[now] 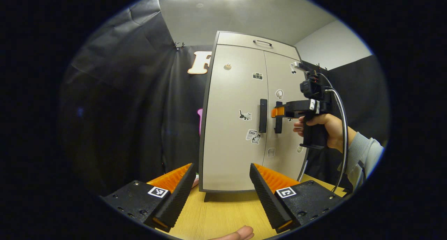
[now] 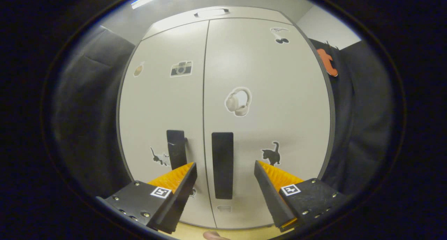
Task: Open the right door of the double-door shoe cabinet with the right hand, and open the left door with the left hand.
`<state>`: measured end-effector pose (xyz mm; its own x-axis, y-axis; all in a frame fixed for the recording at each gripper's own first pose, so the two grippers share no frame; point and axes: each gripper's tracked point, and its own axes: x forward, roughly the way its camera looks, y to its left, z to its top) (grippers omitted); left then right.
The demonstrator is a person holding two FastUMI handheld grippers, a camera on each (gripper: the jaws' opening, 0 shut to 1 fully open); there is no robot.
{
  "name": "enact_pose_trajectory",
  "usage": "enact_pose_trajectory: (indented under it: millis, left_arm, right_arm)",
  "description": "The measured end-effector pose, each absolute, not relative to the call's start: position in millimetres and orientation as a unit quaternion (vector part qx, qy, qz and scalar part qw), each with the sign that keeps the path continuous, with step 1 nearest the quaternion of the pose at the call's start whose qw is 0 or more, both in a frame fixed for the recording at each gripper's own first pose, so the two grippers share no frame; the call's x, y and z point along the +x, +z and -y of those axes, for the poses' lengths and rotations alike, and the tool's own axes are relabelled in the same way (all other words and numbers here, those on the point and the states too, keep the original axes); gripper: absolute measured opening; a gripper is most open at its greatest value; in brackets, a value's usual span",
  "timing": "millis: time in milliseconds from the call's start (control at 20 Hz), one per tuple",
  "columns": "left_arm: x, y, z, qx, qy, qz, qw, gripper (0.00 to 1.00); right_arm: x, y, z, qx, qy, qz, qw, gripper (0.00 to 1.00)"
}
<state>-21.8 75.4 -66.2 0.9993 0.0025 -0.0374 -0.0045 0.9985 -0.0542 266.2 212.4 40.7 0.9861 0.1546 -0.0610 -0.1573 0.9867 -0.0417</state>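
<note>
1. The right gripper (image 2: 225, 173) is holding its jaws wide apart with nothing between the pads; the right door's handle (image 2: 222, 165) is standing straight ahead in the gap, a little left of centre, and contact cannot be told.
2. That handle is a flat dark bar with its long axis upright, so the jaws, spread left and right, are lining up to close across its narrow width.
3. In the left gripper view, the right gripper (image 1: 277, 111) is sitting just at this handle (image 1: 278, 117), held by a hand (image 1: 319, 128) in a grey sleeve; it is far nearer than the left one.
4. The left gripper (image 1: 221, 179) is also gaping open and empty, well back over the wooden worktop (image 1: 223, 215), with the left door's handle (image 1: 263, 115) far ahead and slightly right.
5. The shoe cabinet (image 1: 230, 128) is standing upright at the far side of the worktop, both doors closed: smooth pale matt panels dotted with small stickers, in a dark frame.
</note>
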Motion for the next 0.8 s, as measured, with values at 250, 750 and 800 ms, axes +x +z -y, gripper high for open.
enact_pose_trajectory:
  millis: [250,750,800]
  left_arm:
    - [-21.3,-71.6,-90.1,-0.027,0.007,-0.020,0.999,0.96]
    - [-19.3,-73.7,-106.2,-0.023,0.032,-0.031,0.999,0.96]
    - [-19.2,-71.5,-106.0,-0.020,0.036,-0.029,0.999,0.96]
  right_arm:
    - [287.2,33.8,-218.6,-0.005,0.065,-0.027,0.998,0.45]
    - [284.4,29.1,-219.1,0.010,0.054,-0.058,0.997,0.14]
    - [281.7,29.8,-218.8,0.014,0.061,-0.059,0.996,0.14]
